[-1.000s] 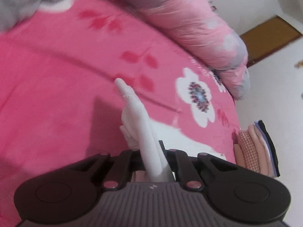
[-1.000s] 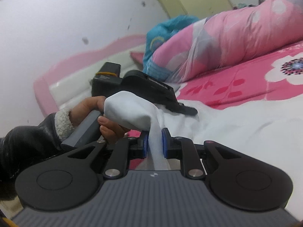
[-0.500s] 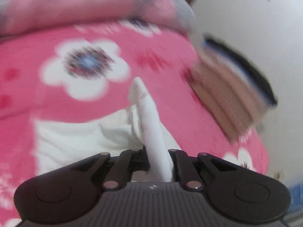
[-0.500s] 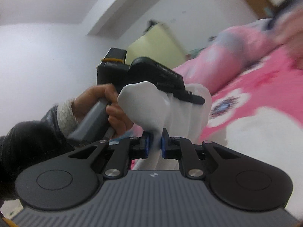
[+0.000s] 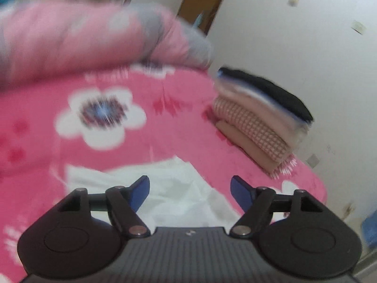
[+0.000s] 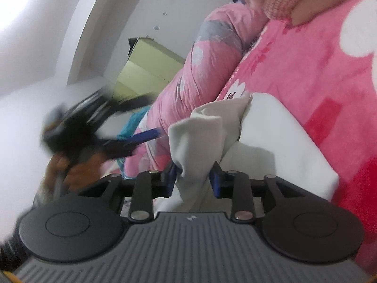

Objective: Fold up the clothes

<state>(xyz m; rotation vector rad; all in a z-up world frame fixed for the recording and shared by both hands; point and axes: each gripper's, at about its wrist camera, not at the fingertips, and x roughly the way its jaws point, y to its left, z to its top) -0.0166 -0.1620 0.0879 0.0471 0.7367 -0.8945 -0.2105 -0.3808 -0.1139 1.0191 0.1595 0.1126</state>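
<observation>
A white garment (image 5: 169,179) lies flat on the pink flowered bedspread (image 5: 169,122), just under my left gripper (image 5: 189,191). That gripper is open, its blue pads wide apart with nothing between them. In the right wrist view, my right gripper (image 6: 194,179) is shut on a bunched fold of the white garment (image 6: 195,141), which stands up between the pads. The rest of the garment (image 6: 278,146) is spread on the bed beyond it. The left gripper (image 6: 127,139), blurred and held by a hand (image 6: 77,165), hovers to the left, apart from the cloth.
A stack of folded clothes (image 5: 256,122), checked pink below and black on top, sits at the bed's right edge near the white wall. A rolled pink quilt (image 5: 82,42) runs along the far side of the bed. A yellow cabinet (image 6: 146,68) stands behind it.
My left gripper has let go of the white cloth and opened wide; the cloth dropped onto the bed. The right gripper still holds its fold, jaws slightly wider, and has tilted over.
</observation>
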